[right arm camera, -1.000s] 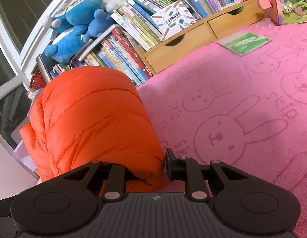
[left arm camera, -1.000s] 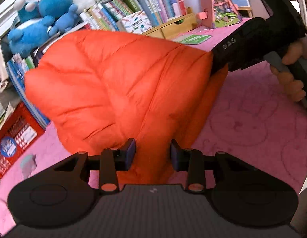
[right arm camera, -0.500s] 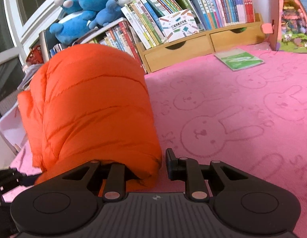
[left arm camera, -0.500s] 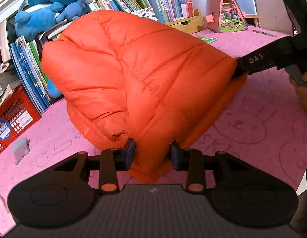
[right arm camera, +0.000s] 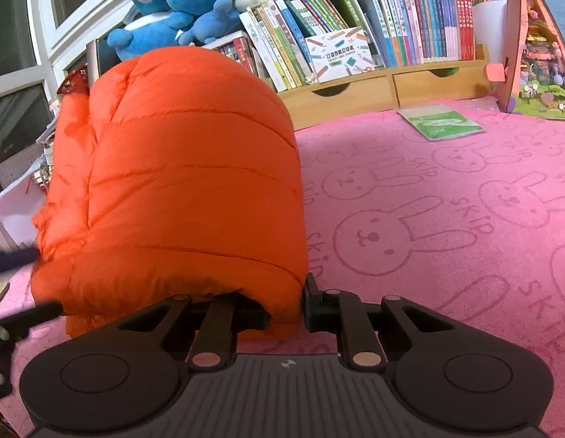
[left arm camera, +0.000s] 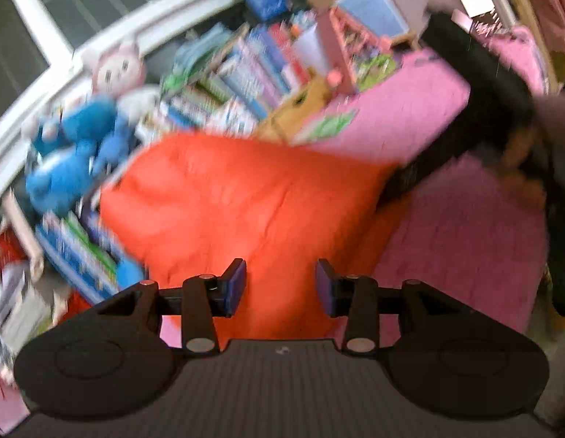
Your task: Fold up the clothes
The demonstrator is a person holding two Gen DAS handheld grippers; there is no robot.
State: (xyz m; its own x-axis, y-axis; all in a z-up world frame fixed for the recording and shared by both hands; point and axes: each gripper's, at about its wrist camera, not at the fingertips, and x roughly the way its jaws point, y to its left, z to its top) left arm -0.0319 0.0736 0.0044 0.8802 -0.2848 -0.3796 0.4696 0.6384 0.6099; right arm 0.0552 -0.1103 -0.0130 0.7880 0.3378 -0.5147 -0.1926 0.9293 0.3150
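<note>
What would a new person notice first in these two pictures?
The bright orange puffy jacket stands out first, bulging at the left of the pink rabbit-print blanket. The right tool pinches its near edge. Behind, blue plush toys sit on a crowded row of books.

Left hand-held gripper [left arm camera: 280,283] jaws opening, orange jacket [left arm camera: 245,197] between.

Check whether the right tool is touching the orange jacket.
Touching. In the right wrist view the right tool is shut on a fold of the orange jacket: fabric fills the space between its fingers and bulges over one.
</note>
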